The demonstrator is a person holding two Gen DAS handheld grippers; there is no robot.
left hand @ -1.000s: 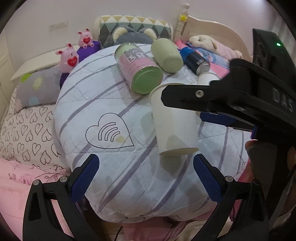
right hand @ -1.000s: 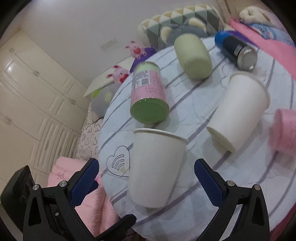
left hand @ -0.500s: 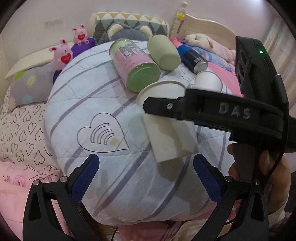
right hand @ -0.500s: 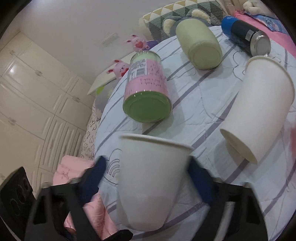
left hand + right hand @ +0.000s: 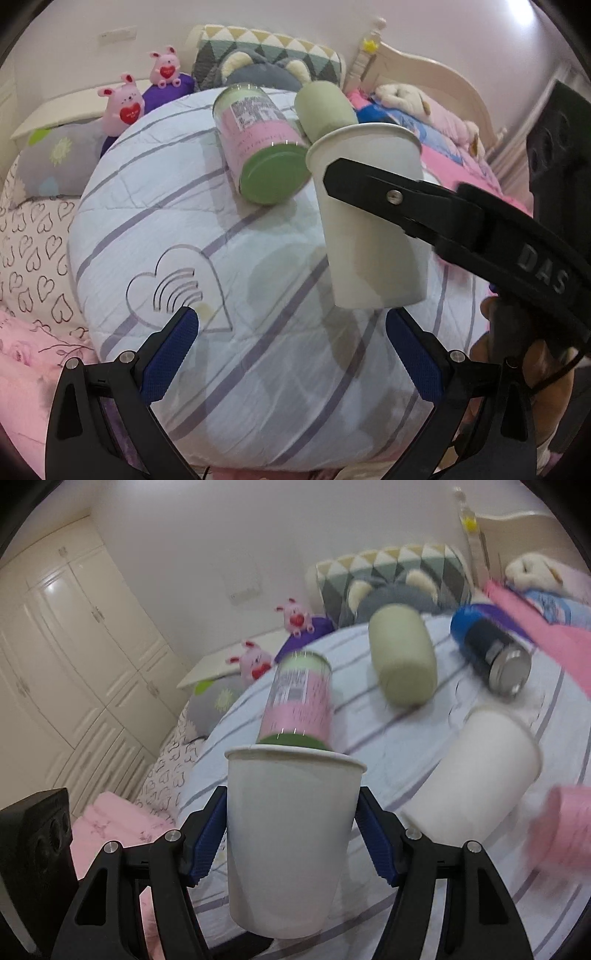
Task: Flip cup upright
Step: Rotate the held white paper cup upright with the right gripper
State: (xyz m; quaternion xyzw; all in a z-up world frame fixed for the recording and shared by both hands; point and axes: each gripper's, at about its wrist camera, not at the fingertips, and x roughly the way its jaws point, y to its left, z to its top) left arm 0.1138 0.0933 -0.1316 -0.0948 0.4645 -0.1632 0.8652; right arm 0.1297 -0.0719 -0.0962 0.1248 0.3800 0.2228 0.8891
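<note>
Lower centre of the right wrist view, the right gripper clamps the white paper cup mouth-up above the quilt, only setting down left, while the left gripper gapes wide and empty

Cream panelled wardrobe at left, pale wall, cream headboard, pink bedding.

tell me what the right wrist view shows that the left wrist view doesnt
Only the right wrist view: a second white cup on its side, a blue bottle, a wardrobe.

Only the left wrist view: the open left gripper, the heart print, the right gripper from the side.

Both: the held cup, rim up, in the right gripper, the pink can and green cup lying on the quilt.
</note>
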